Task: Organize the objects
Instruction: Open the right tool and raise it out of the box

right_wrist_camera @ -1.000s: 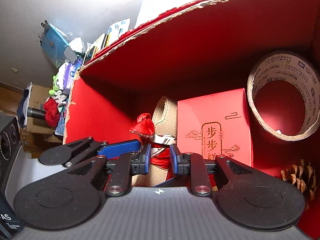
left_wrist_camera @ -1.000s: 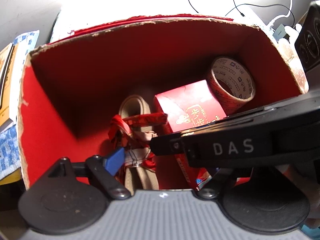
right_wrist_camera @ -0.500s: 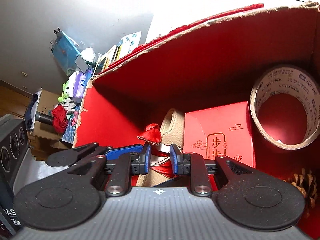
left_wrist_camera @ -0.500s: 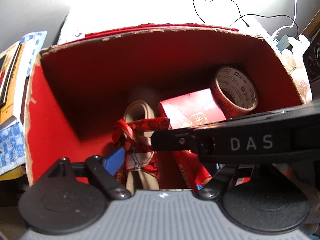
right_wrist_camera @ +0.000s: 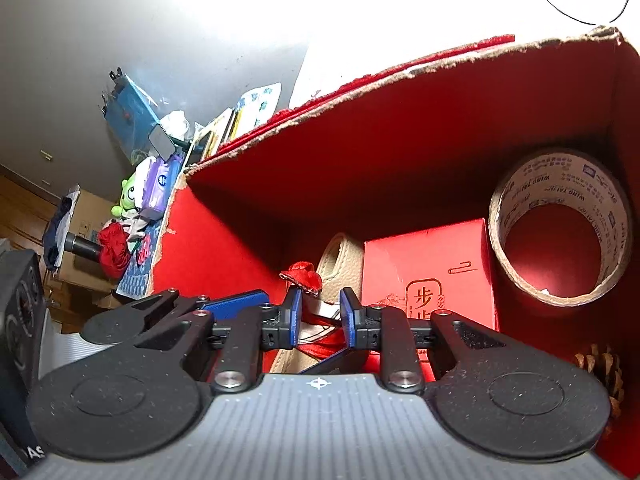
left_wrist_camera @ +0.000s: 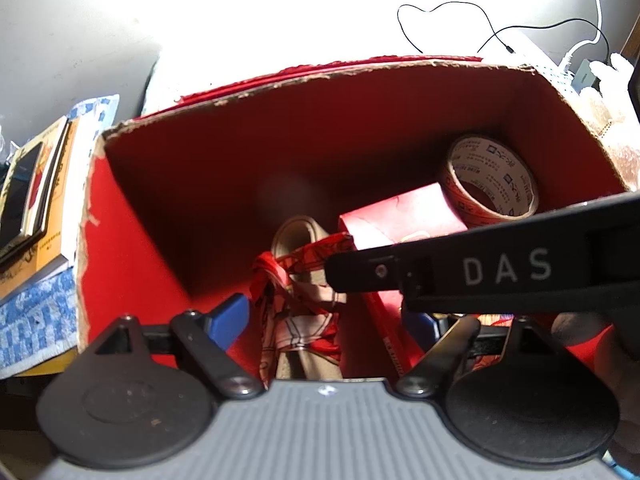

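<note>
Here, my inventory, taking the red cardboard box (left_wrist_camera: pixel 132 240) as the landmark. It stands open-topped with torn, ragged rims and fills both wrist views.

Inside the box:
- Roll of brown printed tape (right_wrist_camera: pixel 560 236), on edge in the far right corner, leaning against the right wall.
- Small red gift carton (right_wrist_camera: pixel 428 276) with gold characters, just left of the tape and touching it.
- Beige leather-look piece (right_wrist_camera: pixel 340 264), curved, standing left of the carton toward the back wall.
- Red patterned ribbon (left_wrist_camera: pixel 296 304), draped over and around the beige piece.
- Pine cone (right_wrist_camera: pixel 600 368), on the box floor at the near right, below the tape.

Grippers at the box:
- Left gripper (left_wrist_camera: pixel 332 320): I see its blue pads spread wide, the ribbon and beige piece lying in the gap between them, untouched as far as I can tell. Its right finger is partly hidden behind the other tool's black body marked DAS.
- Right gripper (right_wrist_camera: pixel 319 316): I read its jaws as narrowed but parted, with the ribbon showing in the slot beyond them. I cannot tell whether the pads touch it.

Outside the box:
- Stack of books (left_wrist_camera: pixel 36 208) on a blue-and-white patterned cloth (left_wrist_camera: pixel 32 320), just left of the box.
- White tabletop (left_wrist_camera: pixel 280 20), brightly washed out, behind the box, with a thin black cable (left_wrist_camera: pixel 440 12) looping across it.
- Charger block and white cords (left_wrist_camera: pixel 582 68) beyond the right rear corner.
- Clutter far left of the box: green plush toy (right_wrist_camera: pixel 130 196), tissue packet (right_wrist_camera: pixel 158 184), blue pouch (right_wrist_camera: pixel 128 112).
- Grey wall (right_wrist_camera: pixel 120 20) behind the clutter.
</note>
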`<state>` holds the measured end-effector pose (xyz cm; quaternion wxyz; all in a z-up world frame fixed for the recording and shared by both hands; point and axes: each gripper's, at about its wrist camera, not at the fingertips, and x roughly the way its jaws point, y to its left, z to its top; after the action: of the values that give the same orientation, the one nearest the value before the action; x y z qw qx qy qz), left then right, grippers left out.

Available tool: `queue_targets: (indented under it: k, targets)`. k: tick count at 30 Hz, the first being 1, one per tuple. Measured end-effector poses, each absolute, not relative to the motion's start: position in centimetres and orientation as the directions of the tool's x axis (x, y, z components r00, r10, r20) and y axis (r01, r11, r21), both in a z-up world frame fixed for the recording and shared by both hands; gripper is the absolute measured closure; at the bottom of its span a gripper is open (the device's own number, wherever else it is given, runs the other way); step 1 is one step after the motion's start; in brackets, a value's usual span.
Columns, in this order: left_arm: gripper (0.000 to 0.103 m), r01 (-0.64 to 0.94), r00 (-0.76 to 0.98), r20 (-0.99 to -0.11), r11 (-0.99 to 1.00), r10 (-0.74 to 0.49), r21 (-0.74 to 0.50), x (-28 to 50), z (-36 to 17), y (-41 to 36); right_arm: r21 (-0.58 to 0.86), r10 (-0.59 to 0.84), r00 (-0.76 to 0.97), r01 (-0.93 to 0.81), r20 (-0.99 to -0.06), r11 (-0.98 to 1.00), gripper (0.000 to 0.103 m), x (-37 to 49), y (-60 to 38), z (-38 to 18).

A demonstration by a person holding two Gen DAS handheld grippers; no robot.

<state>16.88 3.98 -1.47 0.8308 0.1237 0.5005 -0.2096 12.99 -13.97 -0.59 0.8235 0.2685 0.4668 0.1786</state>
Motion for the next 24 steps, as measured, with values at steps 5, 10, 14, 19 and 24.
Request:
queue_targets:
  k: [5, 10, 14, 19, 24]
  targets:
    - [0.019, 0.454, 0.4, -0.889, 0.891, -0.225, -0.022, 17.2, -1.5, 4.1, 0.598, 0.533, 0.543, -0.07, -0.649, 0.799, 0.079, 12.6, -14.0, -0.3]
    - [0.019, 0.41, 0.439, -0.88, 0.912, -0.185, 0.013, 16.5, -0.6, 3.8, 0.56, 0.488, 0.594, -0.075, -0.64, 0.825, 0.078, 11.8, -13.9, 0.5]
    - [0.015, 0.385, 0.513, -0.844, 0.921, -0.158, 0.062, 14.9, 1.4, 3.3, 0.511, 0.443, 0.628, -0.084, -0.639, 0.856, 0.078, 10.7, -14.0, 1.6]
    - [0.014, 0.32, 0.538, -0.834, 0.945, -0.121, 0.069, 13.8, 3.0, 3.6, 0.475, 0.405, 0.665, -0.085, -0.627, 0.876, 0.077, 9.2, -14.9, 2.7]
    - [0.014, 0.257, 0.542, -0.837, 0.963, -0.073, 0.082, 12.7, 3.7, 4.1, 0.496, 0.41, 0.683, -0.081, -0.604, 0.865, 0.076, 8.0, -15.7, 3.7]
